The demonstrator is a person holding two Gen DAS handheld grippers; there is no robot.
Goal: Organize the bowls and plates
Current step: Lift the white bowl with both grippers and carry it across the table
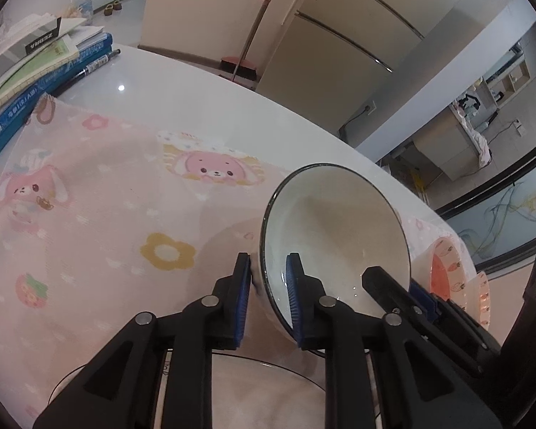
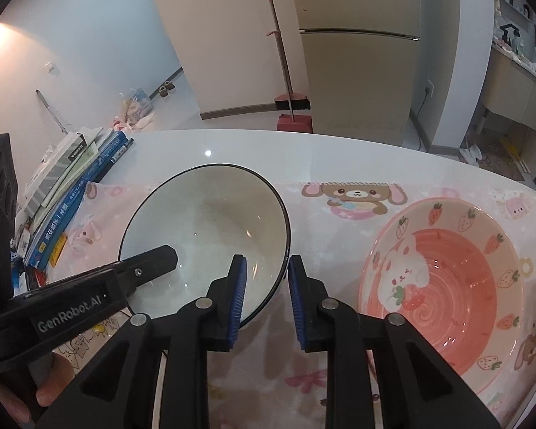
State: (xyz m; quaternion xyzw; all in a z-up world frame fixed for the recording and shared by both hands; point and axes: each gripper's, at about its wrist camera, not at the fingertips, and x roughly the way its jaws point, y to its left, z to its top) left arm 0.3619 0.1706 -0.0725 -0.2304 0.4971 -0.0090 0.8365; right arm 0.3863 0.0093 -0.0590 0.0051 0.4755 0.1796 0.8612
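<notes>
A white bowl with a black rim [image 1: 336, 236] is tilted above the pink cartoon cloth [image 1: 107, 221]. My left gripper [image 1: 268, 300] is shut on its near rim, one finger inside, one outside. In the right wrist view the same bowl [image 2: 211, 221] shows at centre left, with the left gripper's finger [image 2: 150, 261] on its left side. My right gripper [image 2: 264, 300] straddles the bowl's right rim with a gap between pads and rim. A pink strawberry bowl [image 2: 446, 286] sits on the cloth to the right; it also shows in the left wrist view [image 1: 446, 271].
A clear, dark-rimmed plate [image 1: 261, 382] lies under the left gripper. A stack of books [image 1: 35, 71] lies at the table's far left, also in the right wrist view [image 2: 71, 193]. The white table edge [image 2: 375, 150] curves behind. A broom and dustpan [image 2: 293, 107] stand beyond.
</notes>
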